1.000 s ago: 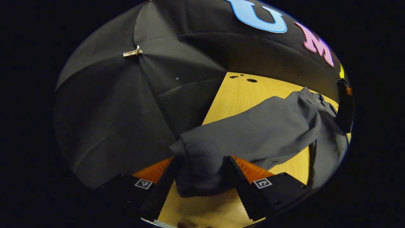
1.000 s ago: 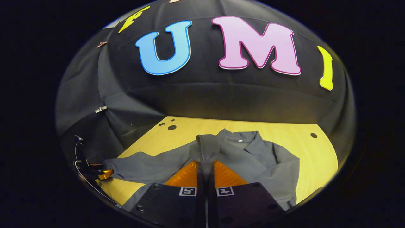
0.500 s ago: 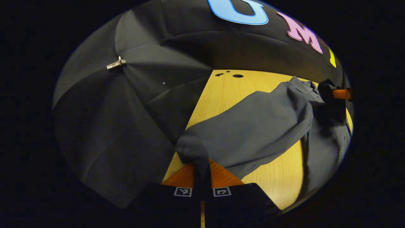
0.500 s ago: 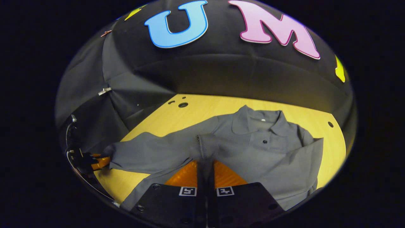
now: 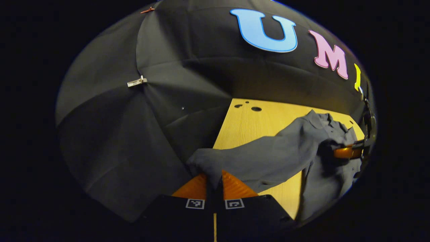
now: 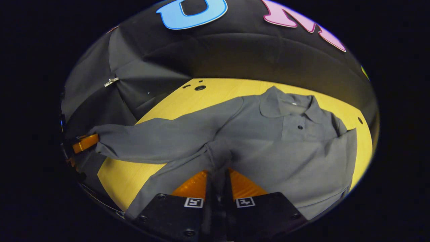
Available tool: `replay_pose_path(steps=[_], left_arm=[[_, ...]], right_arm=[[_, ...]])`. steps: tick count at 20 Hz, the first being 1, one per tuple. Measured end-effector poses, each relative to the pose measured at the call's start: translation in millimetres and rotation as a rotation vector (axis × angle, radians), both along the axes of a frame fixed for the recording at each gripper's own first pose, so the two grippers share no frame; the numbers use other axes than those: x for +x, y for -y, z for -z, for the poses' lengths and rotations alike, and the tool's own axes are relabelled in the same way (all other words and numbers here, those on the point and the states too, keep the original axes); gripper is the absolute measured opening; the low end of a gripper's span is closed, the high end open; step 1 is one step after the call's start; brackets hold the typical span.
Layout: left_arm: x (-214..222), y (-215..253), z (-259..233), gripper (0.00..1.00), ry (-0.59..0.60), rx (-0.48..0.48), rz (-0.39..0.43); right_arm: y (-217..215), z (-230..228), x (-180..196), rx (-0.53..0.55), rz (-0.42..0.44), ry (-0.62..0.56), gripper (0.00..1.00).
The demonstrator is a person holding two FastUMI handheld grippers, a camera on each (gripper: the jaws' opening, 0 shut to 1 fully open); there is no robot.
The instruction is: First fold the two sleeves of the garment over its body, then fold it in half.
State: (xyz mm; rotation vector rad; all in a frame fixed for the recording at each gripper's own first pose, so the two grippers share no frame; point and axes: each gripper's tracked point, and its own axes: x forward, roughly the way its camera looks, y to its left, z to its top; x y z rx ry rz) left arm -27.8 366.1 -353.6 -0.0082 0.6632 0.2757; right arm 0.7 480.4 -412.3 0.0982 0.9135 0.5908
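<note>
A grey collared shirt (image 6: pixel 295 134) lies face up on the wooden table (image 6: pixel 221 92). My right gripper (image 6: pixel 218 174) is shut on the cuff of one sleeve (image 6: pixel 218 154), holding it over the shirt's body. The other sleeve (image 6: pixel 158 136) stretches left, off the table's edge, to my left gripper (image 6: pixel 85 143). In the left gripper view my left gripper (image 5: pixel 215 181) is shut on that sleeve's cuff (image 5: pixel 206 164), and the sleeve (image 5: pixel 268 154) runs raised toward the shirt body (image 5: pixel 322 174). My right gripper (image 5: pixel 349 153) shows at the far right over the shirt.
The table's left edge (image 5: pixel 223 131) meets the black booth wall. Small round holes (image 5: pixel 256 109) sit near the table's far corner. A metal clip (image 5: pixel 137 81) pins the wall cloth. Bare wood (image 6: pixel 117 174) lies in front of the stretched sleeve.
My left gripper has shut on the sleeve cuff and lifted it. My right gripper has carried its cuff lower over the shirt's body.
</note>
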Motion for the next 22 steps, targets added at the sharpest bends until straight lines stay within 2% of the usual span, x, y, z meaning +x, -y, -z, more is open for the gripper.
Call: replay_pose_path(steps=[1, 2, 3, 6, 7, 11, 14, 18, 22], left_arm=[[1, 0, -8, 0.08, 0.014, 0.005, 0.0], [4, 0, -17, 0.08, 0.027, 0.01, 0.001], [8, 0, -27, 0.08, 0.046, 0.014, 0.001], [22, 10, -56, 0.08, 0.107, 0.015, 0.008], [28, 15, -68, 0.08, 0.133, 0.015, 0.018], [43, 43, -100, 0.08, 0.203, 0.021, 0.075], [48, 73, -117, 0.07, 0.237, -0.026, 0.098], [55, 115, -137, 0.08, 0.267, -0.1, 0.124], [65, 169, -153, 0.07, 0.292, -0.128, 0.178]], right_arm=[[-3, 0, -5, 0.014, -0.003, -0.016, 0.18], [-5, 0, -10, 0.034, -0.008, -0.034, 0.31], [-9, -4, -16, 0.064, -0.013, -0.056, 0.26], [-18, -25, -31, 0.172, -0.031, -0.099, 0.75], [-14, -33, -31, 0.192, -0.031, -0.085, 0.95], [20, -76, -33, 0.24, -0.003, -0.006, 0.97], [69, -107, -32, 0.24, 0.053, 0.075, 0.96], [142, -127, -24, 0.187, 0.156, 0.169, 0.96], [223, -133, -14, 0.156, 0.287, 0.199, 0.96]])
